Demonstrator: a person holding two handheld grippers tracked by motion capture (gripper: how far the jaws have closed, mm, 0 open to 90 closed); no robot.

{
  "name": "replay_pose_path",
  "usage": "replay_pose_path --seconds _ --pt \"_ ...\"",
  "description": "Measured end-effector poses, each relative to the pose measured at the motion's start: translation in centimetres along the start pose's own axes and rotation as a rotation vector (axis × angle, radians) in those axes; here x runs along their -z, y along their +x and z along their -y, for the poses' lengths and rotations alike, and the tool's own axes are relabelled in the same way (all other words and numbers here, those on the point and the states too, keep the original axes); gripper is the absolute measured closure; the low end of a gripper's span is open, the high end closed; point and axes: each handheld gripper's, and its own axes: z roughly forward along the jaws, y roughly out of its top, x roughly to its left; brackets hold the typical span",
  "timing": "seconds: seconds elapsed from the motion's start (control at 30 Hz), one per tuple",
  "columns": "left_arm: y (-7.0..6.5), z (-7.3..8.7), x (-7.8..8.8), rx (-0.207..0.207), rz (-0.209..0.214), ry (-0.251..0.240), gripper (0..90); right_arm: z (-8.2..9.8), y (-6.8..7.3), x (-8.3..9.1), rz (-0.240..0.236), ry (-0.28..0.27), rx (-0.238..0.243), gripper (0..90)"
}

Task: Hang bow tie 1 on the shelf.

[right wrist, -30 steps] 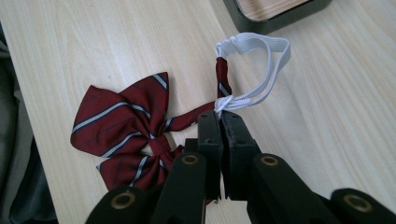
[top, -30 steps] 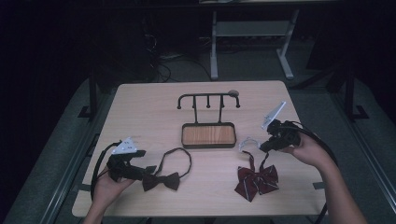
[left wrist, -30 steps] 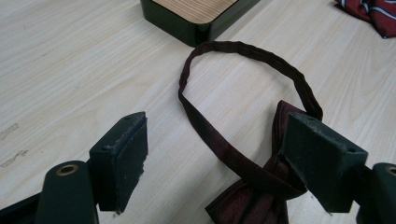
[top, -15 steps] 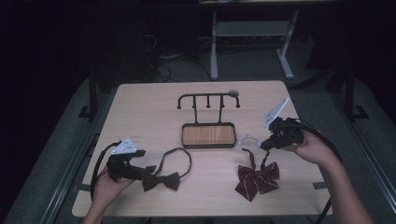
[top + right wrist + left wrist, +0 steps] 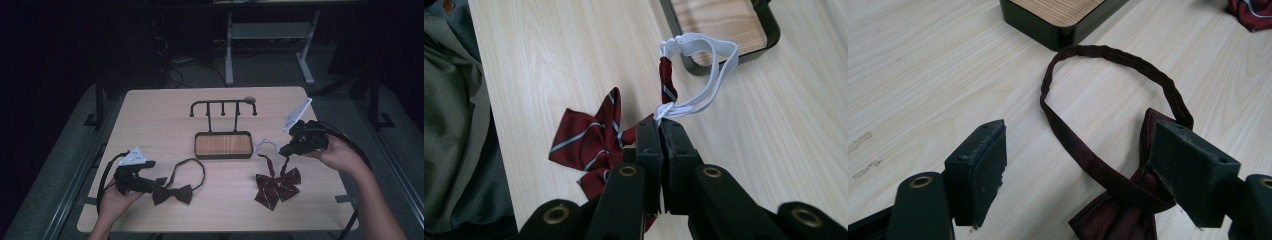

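My right gripper [image 5: 659, 131] clamps the striped bow tie's [image 5: 589, 142] white elastic loop [image 5: 704, 65]; my left gripper [image 5: 1083, 170] gapes over the dark bow tie [image 5: 1118, 210].

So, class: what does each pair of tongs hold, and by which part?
Right tongs pinch the striped bow tie by its strap, near the white elastic. Left tongs hold nothing.

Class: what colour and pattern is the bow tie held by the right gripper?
Dark red with pale diagonal stripes, on a white elastic loop; the bow tie shows best in the right gripper view.

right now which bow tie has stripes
The red bow tie with pale stripes and a white elastic loop, by the right gripper; the other bow tie is plain dark.
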Motion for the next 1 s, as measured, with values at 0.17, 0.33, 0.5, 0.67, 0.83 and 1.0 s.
replay_pose_path --seconds 0.17,0.33,0.5,0.67,0.83,1.0 --pt "0.0 0.0 0.0 0.0 0.0 -0.001 22.7 -0.6 0.1 0.6 0.002 -0.001 0.007 86.9" --pt "0.0 0.0 0.1 0.007 0.0 -0.011 22.7 -1.4 0.1 1.4 0.003 -0.007 0.023 86.9" --pt "0.0 0.0 0.1 0.009 0.0 -0.01 22.6 -2.2 0.1 2.0 0.01 -0.006 0.033 86.9" --pt "0.0 0.0 0.1 0.007 0.0 -0.011 22.7 -2.7 0.1 2.5 0.018 -0.008 0.037 86.9" --pt "0.0 0.0 0.1 0.008 0.003 -0.01 22.6 -3.4 -0.1 3.1 0.027 -0.012 0.045 86.9" --pt "0.0 0.0 0.1 0.01 0.003 -0.011 22.7 -4.2 -0.1 3.4 0.027 -0.01 0.047 86.9"
